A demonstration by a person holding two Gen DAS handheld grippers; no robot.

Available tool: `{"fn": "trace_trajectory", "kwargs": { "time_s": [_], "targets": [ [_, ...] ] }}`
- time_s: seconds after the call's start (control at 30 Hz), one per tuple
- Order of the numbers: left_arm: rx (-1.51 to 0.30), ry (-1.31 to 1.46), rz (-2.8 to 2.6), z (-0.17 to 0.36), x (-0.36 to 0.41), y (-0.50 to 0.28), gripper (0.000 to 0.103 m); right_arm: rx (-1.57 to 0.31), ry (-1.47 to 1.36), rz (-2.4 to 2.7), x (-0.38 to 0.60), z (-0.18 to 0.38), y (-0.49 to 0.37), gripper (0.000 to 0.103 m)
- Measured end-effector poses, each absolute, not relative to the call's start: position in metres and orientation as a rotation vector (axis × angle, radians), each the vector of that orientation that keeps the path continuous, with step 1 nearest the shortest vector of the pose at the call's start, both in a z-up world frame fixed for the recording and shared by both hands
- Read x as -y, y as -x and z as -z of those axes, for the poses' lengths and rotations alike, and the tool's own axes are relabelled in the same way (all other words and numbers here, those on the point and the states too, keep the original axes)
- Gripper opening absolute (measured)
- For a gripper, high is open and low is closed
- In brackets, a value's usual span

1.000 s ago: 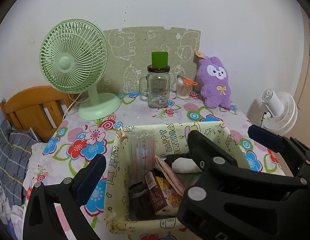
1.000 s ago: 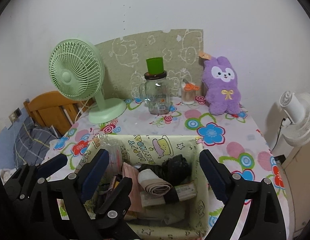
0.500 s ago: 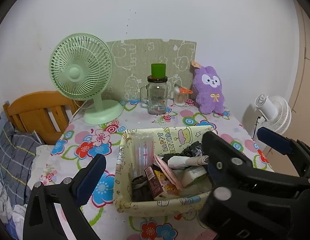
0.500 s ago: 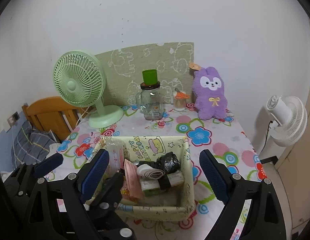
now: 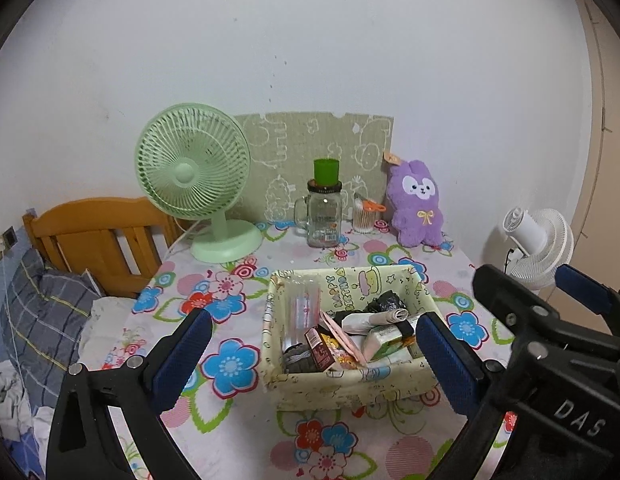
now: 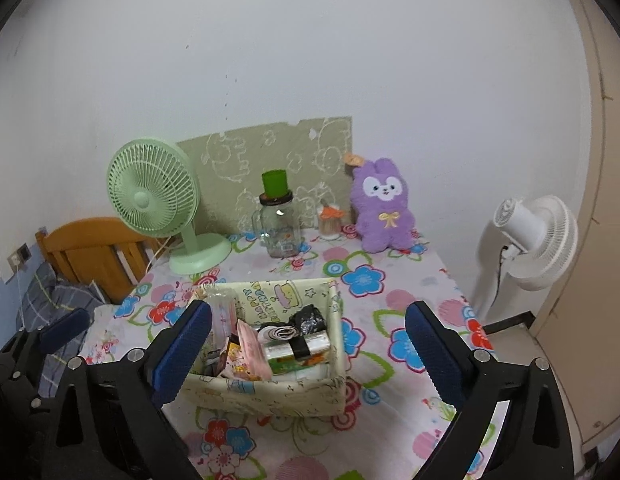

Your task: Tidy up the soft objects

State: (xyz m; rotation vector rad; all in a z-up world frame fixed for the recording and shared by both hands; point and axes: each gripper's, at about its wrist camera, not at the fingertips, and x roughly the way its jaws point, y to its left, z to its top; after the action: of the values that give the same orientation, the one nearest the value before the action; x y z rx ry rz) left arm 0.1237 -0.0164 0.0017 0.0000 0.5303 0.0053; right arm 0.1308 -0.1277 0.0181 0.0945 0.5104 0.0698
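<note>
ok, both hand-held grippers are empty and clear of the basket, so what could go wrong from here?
1. The purple plush bunny sits at the back beside the glass mug jar and the cotton swab cup; a wide reach could knock those over.
2. The fabric basket is already crowded, so the plush may not seat and could topple out.
3. The right hand-held gripper, jaws opening with nothing between them, could snag the soft basket wall.

Soft, even indoor light with faint shadows; both views sharp, with fisheye bending and black vignette corners.
</note>
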Motion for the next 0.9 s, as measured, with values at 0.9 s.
{"fn": "trace_trajectory", "kwargs": {
  "time_s": [0.9],
  "targets": [
    [-0.417,0.031,-0.024,-0.032,-0.008,-0.021,0.103,-0.402,-0.096,0.024,0.147,-0.052,-0.024,0.101]
  ]
}}
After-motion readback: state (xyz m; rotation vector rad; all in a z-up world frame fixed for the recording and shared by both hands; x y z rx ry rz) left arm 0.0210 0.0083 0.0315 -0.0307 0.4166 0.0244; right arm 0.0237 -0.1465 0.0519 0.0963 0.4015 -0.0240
